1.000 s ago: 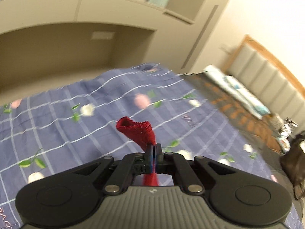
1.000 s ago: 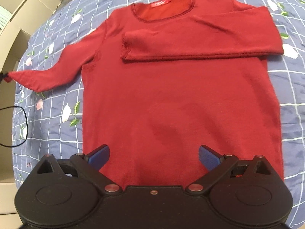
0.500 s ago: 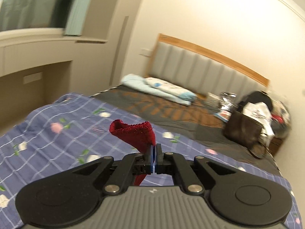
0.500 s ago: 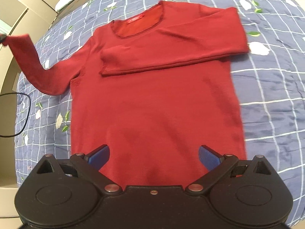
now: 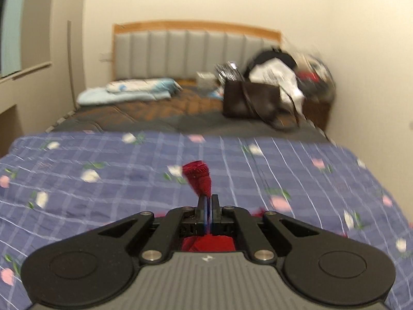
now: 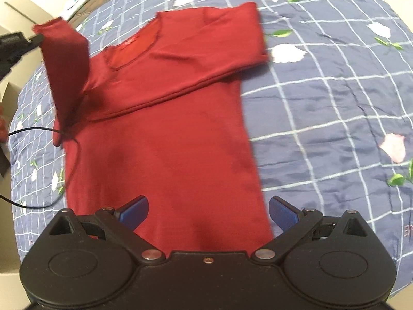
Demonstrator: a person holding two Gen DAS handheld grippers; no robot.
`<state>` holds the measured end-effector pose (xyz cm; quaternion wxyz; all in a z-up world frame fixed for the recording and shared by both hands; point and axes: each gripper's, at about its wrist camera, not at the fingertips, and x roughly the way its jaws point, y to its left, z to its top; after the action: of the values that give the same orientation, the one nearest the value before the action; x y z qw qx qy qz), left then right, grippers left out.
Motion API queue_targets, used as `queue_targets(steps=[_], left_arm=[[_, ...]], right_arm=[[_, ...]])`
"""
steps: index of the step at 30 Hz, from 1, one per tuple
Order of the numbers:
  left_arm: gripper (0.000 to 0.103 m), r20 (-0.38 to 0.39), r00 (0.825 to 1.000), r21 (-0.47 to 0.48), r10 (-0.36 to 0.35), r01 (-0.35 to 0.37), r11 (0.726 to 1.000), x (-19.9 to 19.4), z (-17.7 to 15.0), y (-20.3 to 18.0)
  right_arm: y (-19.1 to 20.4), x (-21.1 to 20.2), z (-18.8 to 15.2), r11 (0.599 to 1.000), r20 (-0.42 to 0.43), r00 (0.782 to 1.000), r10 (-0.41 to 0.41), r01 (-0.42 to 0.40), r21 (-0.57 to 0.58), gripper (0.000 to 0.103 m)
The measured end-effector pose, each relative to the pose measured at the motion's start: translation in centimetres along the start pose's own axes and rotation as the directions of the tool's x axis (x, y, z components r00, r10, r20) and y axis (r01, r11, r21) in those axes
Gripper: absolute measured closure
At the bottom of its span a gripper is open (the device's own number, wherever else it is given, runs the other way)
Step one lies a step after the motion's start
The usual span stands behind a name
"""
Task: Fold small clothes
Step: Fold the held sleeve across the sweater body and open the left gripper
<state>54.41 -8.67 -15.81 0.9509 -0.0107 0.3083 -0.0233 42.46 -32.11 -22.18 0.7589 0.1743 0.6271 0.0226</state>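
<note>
A small red long-sleeved sweater (image 6: 167,139) lies flat on the blue floral bedspread (image 6: 322,103), neck away from me. One sleeve (image 6: 206,59) is folded across the chest. The other sleeve (image 6: 64,64) is lifted off the bed, and my left gripper (image 6: 36,38) is shut on its cuff at the upper left of the right wrist view. In the left wrist view that cuff (image 5: 197,178) sticks up past my left gripper (image 5: 207,204). My right gripper (image 6: 207,206) hangs open above the sweater's hem, holding nothing.
A black cable (image 6: 38,129) trails over the bedspread and the sweater's left edge. Farther up the bed lie folded pale blue bedding (image 5: 129,90) and a dark bag (image 5: 253,100) with a heap of things beside it, below the padded headboard (image 5: 191,49). Cabinets stand left.
The left gripper has lifted the sleeve off the bed and swung it inward over the sweater's shoulder, turning toward the headboard. The right gripper stayed open and drifted left over the hem.
</note>
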Motion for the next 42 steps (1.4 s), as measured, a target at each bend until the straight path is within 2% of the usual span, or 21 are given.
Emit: queue_targets(steps=[6,14,17,22,25,26,29,33,38,42], left_arm=[[0.103,-0.092,0.995,0.12,-0.022,0.033,0.992,1.6,-4.3,-4.4],[0.103,-0.193,0.98,0.249,-0.046,0.095,0.964,2.1,-7.8,-6.5],[0.103,-0.267,0.961,0.223,-0.066,0.128,0.966,3.1,-8.2,-6.7],[0.102,-0.354,0.931,0.121,-0.094,0.145,0.982,4.2,-8.4,-6.0],[0.097,-0.402,0.908,0.079,-0.114,0.159,0.984,4.7,-8.7,-5.6],[0.089,-0.417,0.901,0.072,-0.117,0.161,0.984,4.8,-8.8,-5.5],[0.053,-0.445,0.889,0.04,-0.106,0.139,0.99,4.7,-8.8,-5.1],[0.031,-0.448,0.89,0.011,-0.085,0.101,0.995,4.0,-8.7,-4.7],[0.016,-0.462,0.886,-0.025,-0.036,0.028,0.999,2.5,-8.9,-3.2],[0.013,-0.483,0.875,-0.024,0.034,-0.053,0.998,0.9,-9.8,-1.1]], right_arm=[[-1.9,0.0,-0.1,0.999,-0.009,1.0,-0.012,0.012,0.036,0.003],[-2.5,0.3,-0.4,0.999,-0.02,1.0,-0.01,0.011,0.046,0.003],[-2.4,0.3,-0.5,0.999,-0.024,1.0,-0.007,0.008,0.04,0.003],[-2.5,0.2,-0.5,0.999,-0.031,1.0,-0.004,0.006,0.04,0.003],[-2.5,0.2,-0.5,0.999,-0.031,1.0,-0.005,0.006,0.04,0.003],[-2.4,0.2,-0.5,0.999,-0.032,0.999,-0.006,0.007,0.039,0.003],[-2.7,0.0,-0.6,0.999,-0.034,0.999,-0.008,0.01,0.037,0.003],[-3.2,0.2,-1.0,0.999,-0.051,0.999,-0.013,0.015,0.047,0.002],[-3.4,0.7,-1.4,0.999,-0.08,0.997,-0.017,0.021,0.048,0.001],[-3.5,0.8,-0.7,0.999,-0.05,0.998,-0.026,0.027,0.019,0.001]])
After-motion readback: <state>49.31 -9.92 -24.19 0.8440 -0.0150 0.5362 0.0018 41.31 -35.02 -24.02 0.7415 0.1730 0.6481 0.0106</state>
